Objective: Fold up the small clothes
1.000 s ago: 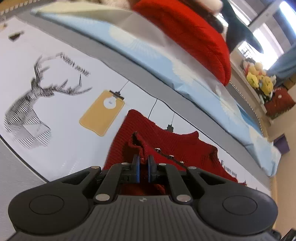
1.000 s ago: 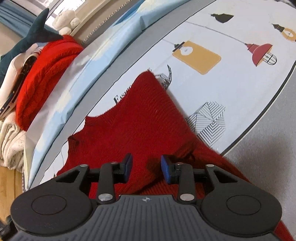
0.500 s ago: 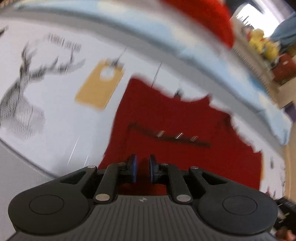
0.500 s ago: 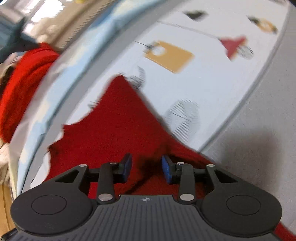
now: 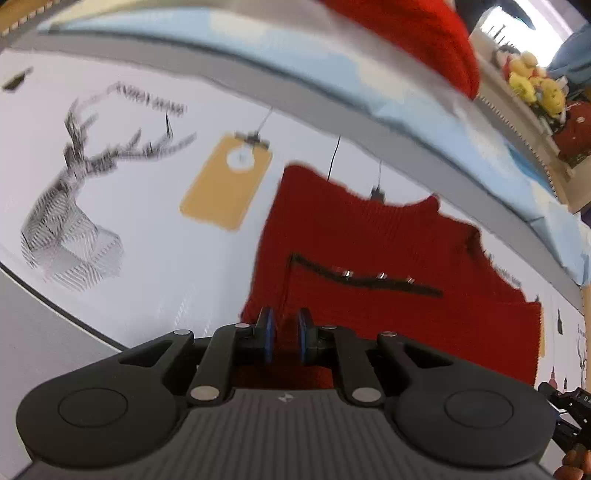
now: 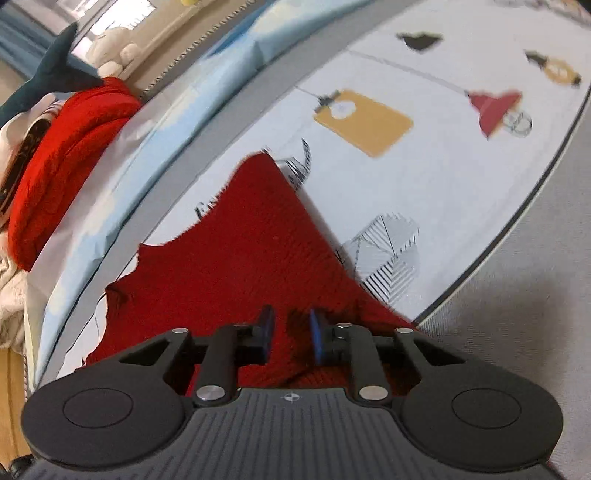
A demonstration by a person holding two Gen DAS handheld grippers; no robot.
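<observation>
Left wrist view first: the left gripper [image 5: 284, 334] sits low over the near edge of the red sweater [image 5: 388, 266], its blue pads a narrow gap apart with red knit showing between them. Whether they pinch the cloth or merely stand over it, I cannot tell. The sweater lies spread flat on the printed sheet [image 5: 155, 229], its button placket running across the middle and its far edge near the grey band. I would say the folding has barely begun: the body lies open and I see no finished fold in this view. To the left, the sheet is bare save for its deer and tag prints, so there is room to swing cloth that way. Beyond the grey band lies a pale blue cover with a red pile [image 5: 413, 33] on it, which limits room on the far side.

Right wrist view: the right gripper [image 6: 290, 334] hovers over the sweater [image 6: 236, 266] with jaws apart, holding nothing that I can see, though a raised ridge of knit sits between the pads. The cloth's right edge runs slantwise toward a far corner. To the right, bare sheet and then grey fabric [image 6: 535, 295] give open room; on the left, the red pile [image 6: 66, 155] and a stuffed shark crowd the far side.
</observation>
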